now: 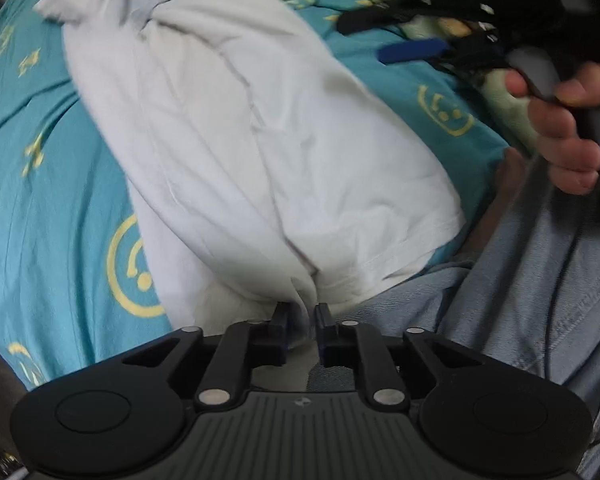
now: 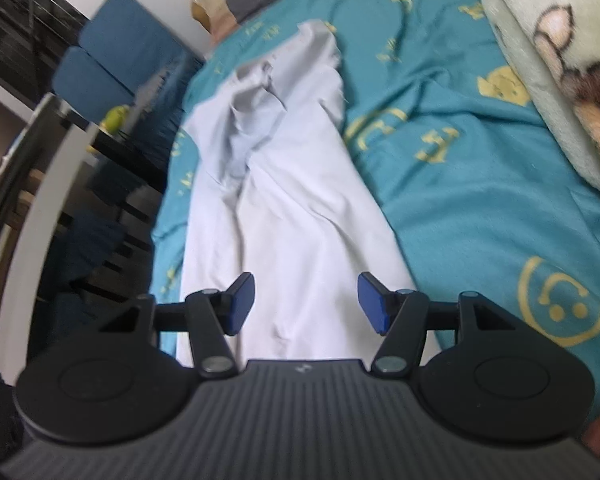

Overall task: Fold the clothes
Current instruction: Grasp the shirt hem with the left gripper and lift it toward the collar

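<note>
Probably a home bedroom: teal patterned bedsheet (image 2: 480, 200), fleece blanket (image 2: 540, 60), blue chair (image 2: 120, 60) beside.

We see a white shirt (image 2: 300, 216) of thin, matt, creased cloth on a matt teal sheet (image 2: 480, 208) printed yellow. Along the sheet's edge lies a fluffy, rough blanket (image 2: 540, 20). Our grippers (image 2: 306, 300) are matt black plastic with metal pins; our jeans (image 1: 540, 300) are coarse denim.

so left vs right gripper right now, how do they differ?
Left gripper has its jaws nearly together with a pinch of the white garment between them; right gripper stands wide open, holding nothing. The left sits at the garment's hem; the right hovers above its middle. Both point down at the same garment.
</note>
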Motion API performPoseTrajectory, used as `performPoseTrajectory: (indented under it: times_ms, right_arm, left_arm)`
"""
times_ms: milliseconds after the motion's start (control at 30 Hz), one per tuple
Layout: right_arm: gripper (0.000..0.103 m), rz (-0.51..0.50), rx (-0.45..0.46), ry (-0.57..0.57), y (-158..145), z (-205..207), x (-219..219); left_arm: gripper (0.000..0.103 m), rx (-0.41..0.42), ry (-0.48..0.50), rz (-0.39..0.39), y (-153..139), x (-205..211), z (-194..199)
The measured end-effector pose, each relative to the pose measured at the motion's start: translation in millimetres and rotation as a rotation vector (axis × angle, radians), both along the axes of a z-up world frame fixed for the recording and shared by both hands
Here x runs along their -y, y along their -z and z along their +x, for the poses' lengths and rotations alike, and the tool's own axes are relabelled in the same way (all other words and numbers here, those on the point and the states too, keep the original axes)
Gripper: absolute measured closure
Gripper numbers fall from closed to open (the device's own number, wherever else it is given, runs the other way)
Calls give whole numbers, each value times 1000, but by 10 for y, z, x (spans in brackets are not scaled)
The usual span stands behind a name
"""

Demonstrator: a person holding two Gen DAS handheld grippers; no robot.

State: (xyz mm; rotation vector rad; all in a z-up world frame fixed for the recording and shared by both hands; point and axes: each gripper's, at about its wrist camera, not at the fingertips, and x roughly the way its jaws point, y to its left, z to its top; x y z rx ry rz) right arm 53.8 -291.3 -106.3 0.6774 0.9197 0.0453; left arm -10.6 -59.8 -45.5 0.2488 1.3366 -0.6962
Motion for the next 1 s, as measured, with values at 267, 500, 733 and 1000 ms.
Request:
performPoseTrajectory:
  times_ms: [267, 500, 733, 1000]
  right_arm:
    - [43, -97, -200, 39, 240, 51, 47]
    - [44, -108, -359, 7, 447, 79, -24]
    - [43, -181, -458, -177, 499, 83, -421]
    - [54, -237, -555, -442, 488, -198, -983]
  left_arm:
    - [22, 32, -274, -212, -63, -698, 365]
    - [24, -173, -310, -214, 389, -759, 644]
    - [30, -291, -207, -191, 558, -627, 603]
    - [74, -254, -130, -159, 544, -568, 451]
